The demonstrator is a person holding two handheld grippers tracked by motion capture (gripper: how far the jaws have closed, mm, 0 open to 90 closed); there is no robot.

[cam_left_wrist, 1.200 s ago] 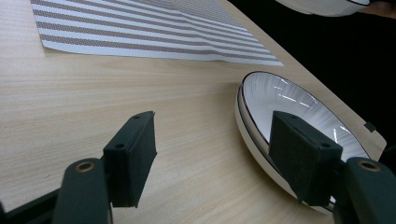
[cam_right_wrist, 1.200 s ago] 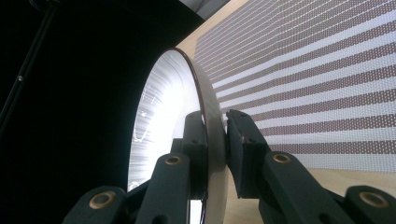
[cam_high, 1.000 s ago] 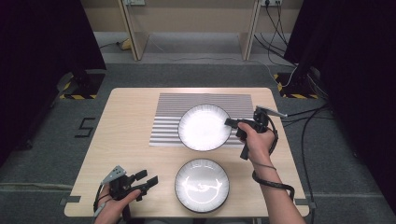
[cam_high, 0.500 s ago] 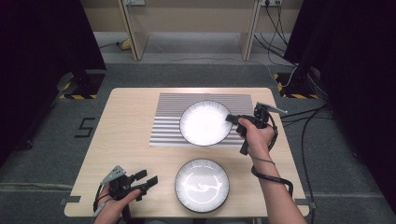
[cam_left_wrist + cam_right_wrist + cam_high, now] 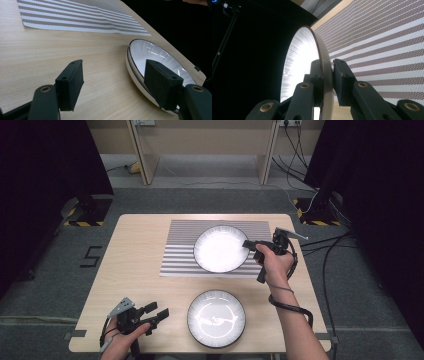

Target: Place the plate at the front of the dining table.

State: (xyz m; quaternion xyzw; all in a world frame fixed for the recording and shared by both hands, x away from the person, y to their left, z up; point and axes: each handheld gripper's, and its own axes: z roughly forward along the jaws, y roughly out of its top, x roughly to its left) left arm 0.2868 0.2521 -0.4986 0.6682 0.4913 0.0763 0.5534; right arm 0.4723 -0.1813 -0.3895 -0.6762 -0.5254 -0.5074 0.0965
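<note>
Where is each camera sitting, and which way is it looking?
High view: above the table's near side, looking forward and down; both forearms, left gripper, right gripper.
Left gripper view: rides the left gripper, past its open jaws to the near white dark-rimmed plate.
Right gripper view: along jaws clamping the far white dark-rimmed plate.
Shared: the striped grey-white mat.

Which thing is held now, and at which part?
The right hand-held gripper clamps the far white plate at its rim. The left hand-held gripper holds nothing.

Grey floor, dark curtains, perhaps wooden desk legs.
</note>
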